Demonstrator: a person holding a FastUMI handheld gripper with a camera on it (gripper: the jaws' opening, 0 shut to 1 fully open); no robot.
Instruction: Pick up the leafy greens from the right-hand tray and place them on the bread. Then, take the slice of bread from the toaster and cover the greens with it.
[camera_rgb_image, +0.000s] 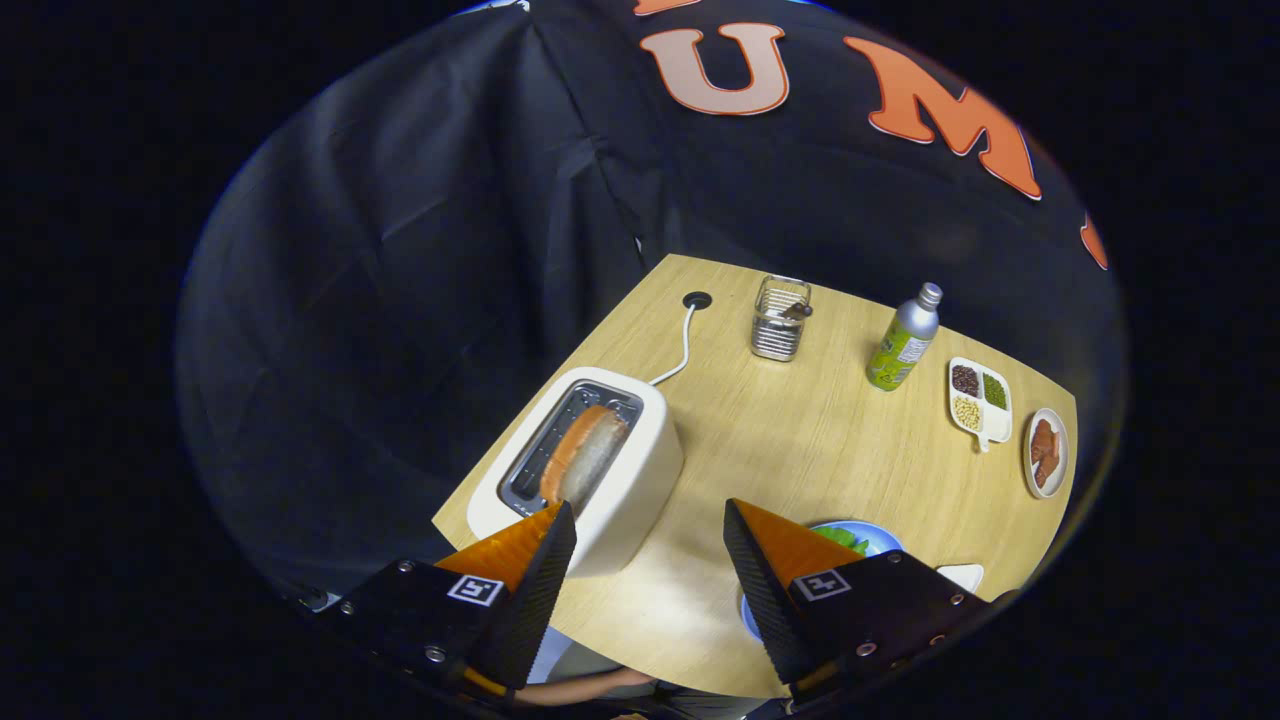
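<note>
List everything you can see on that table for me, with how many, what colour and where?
Table: one, light wood, under everything.
Toaster: one, white, just ahead of one finger, cable running to a hole in the table.
Slice of bread: one, pale with brown crust, standing in the toaster slot.
Wire basket: one, metal, far side.
Bottle: one, silver and green, beside the basket.
Divided dish: one, white, three fillings.
Small plate: one, reddish food on it.
Leafy greens: green, on a blue plate behind the other finger.
Gripper: one, fingers apart, holding nothing.
</note>
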